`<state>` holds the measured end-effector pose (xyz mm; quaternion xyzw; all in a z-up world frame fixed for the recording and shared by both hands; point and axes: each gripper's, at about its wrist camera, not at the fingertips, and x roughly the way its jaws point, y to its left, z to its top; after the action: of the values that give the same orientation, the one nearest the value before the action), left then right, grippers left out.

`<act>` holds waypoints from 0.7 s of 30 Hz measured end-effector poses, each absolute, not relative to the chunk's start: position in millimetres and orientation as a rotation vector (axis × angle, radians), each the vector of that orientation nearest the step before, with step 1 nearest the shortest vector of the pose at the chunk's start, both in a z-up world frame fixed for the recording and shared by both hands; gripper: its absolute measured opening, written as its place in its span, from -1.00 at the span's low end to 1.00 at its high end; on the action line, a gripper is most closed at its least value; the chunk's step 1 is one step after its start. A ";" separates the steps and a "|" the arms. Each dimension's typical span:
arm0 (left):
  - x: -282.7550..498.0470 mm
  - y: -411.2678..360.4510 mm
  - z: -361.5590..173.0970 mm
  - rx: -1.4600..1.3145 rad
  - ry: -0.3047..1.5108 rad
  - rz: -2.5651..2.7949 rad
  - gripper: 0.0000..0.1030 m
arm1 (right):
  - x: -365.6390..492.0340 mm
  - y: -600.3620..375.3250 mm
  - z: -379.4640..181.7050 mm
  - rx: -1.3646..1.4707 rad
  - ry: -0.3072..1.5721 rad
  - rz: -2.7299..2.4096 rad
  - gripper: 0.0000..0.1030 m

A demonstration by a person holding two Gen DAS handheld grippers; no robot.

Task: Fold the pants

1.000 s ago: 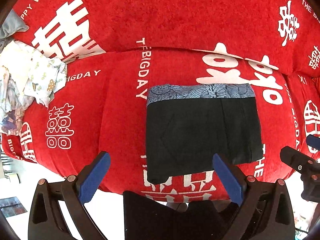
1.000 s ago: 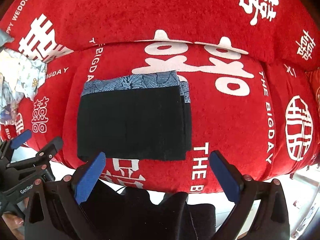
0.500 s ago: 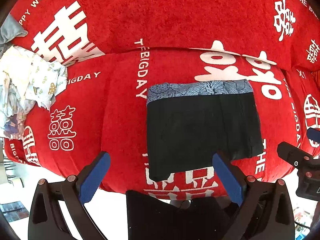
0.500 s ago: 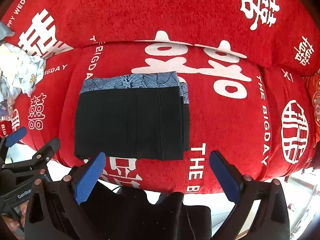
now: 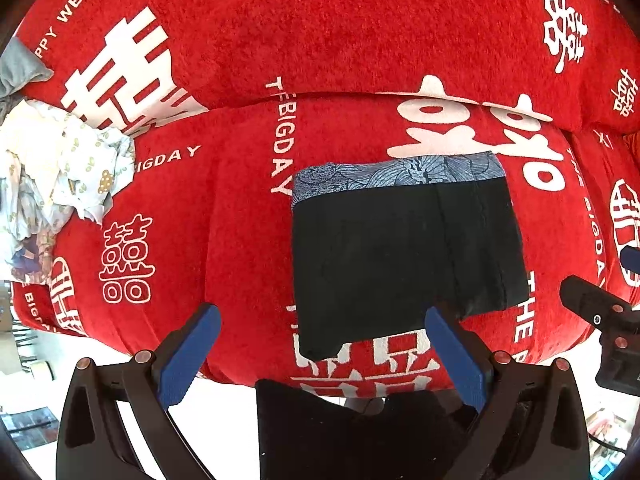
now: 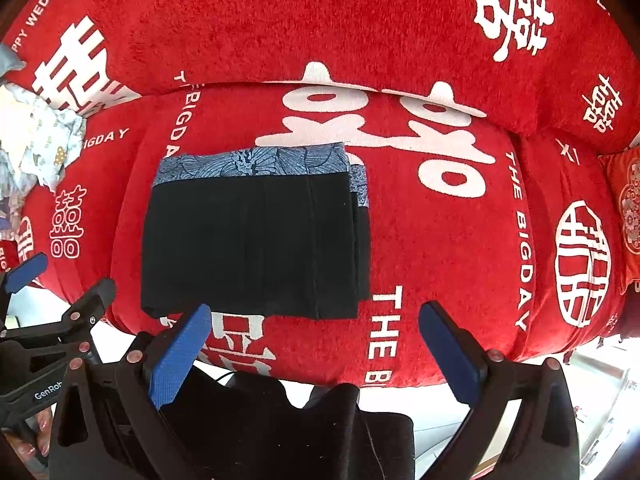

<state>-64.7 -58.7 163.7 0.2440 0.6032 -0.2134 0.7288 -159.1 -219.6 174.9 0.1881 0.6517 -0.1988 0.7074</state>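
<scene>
Folded black pants (image 5: 400,256) with blue patterned waistband flat on red printed sofa cushion (image 5: 240,208), your left gripper (image 5: 320,352) and right gripper (image 6: 314,350) near its front edge, both wide open, holding nothing.

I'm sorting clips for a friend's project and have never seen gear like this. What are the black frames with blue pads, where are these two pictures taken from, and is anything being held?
No robot here: a person holds a hand tool in each hand, each with two blue-padded fingers and a wide-angle camera looking forward along them. One picture is from the left gripper, the other from the right gripper. That is why the fingers frame the bottom of each view, and each tool shows at the edge of the other's picture.

Both look at a red cover printed with white wedding lettering. On it lie black pants, folded into a neat rectangle, with a blue patterned band along the far edge. A crumpled pale cloth pile sits off to the left.

Nothing is held: both pairs of fingers are spread open, short of the pants.
</scene>
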 end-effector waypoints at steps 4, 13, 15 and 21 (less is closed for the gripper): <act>-65.0 -59.2 163.1 0.539 1.330 -0.475 0.99 | -158.2 -220.1 174.9 0.414 1.449 -0.442 1.00; -65.5 -57.8 161.2 0.545 1.331 -0.479 0.99 | -156.5 -219.3 173.2 0.404 1.455 -0.435 1.00; -65.2 -57.4 160.7 0.545 1.331 -0.479 0.99 | -155.9 -219.2 172.5 0.402 1.458 -0.434 1.00; -63.4 -53.4 160.8 0.545 1.319 -0.490 0.99 | -155.7 -219.0 170.8 0.401 1.462 -0.434 1.00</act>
<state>-63.4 -53.4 160.8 0.2473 0.5987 -0.2223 0.7287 -155.7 -219.0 170.8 0.1803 0.6576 -0.1951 0.7050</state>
